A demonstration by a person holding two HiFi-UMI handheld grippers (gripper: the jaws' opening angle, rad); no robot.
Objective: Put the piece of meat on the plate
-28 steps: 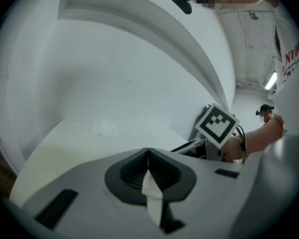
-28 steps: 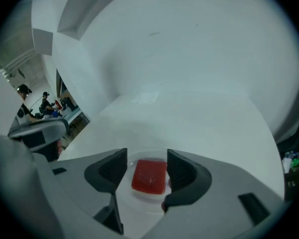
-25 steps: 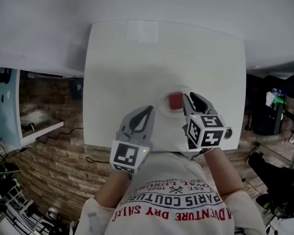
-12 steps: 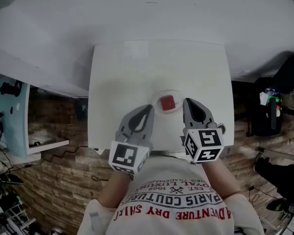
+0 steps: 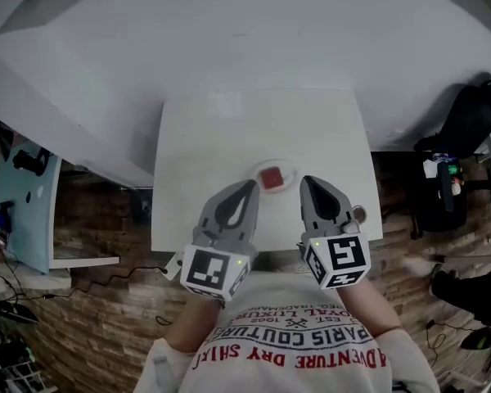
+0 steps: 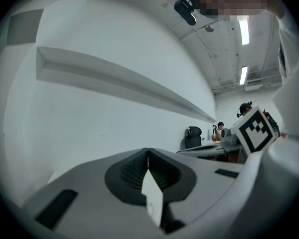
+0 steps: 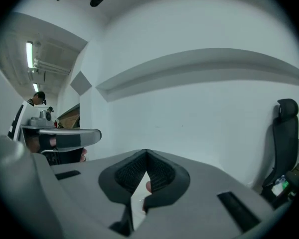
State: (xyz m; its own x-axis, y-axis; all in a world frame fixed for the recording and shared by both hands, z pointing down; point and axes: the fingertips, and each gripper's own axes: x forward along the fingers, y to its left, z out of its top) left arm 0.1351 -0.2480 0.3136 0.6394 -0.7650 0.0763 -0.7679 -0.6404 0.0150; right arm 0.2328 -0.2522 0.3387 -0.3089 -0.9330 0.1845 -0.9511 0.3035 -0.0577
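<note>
Left gripper [image 5: 250,186] and right gripper [image 5: 304,182] point level, jaws closed, empty. One piece of meat [image 5: 271,178] lies on one plate [image 5: 289,170].

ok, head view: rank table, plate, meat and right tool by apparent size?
Largest to smallest, as they look in the head view:
1. table
2. right tool, though it sits much nearer the camera, which inflates it
3. plate
4. piece of meat, lying on the plate
</note>
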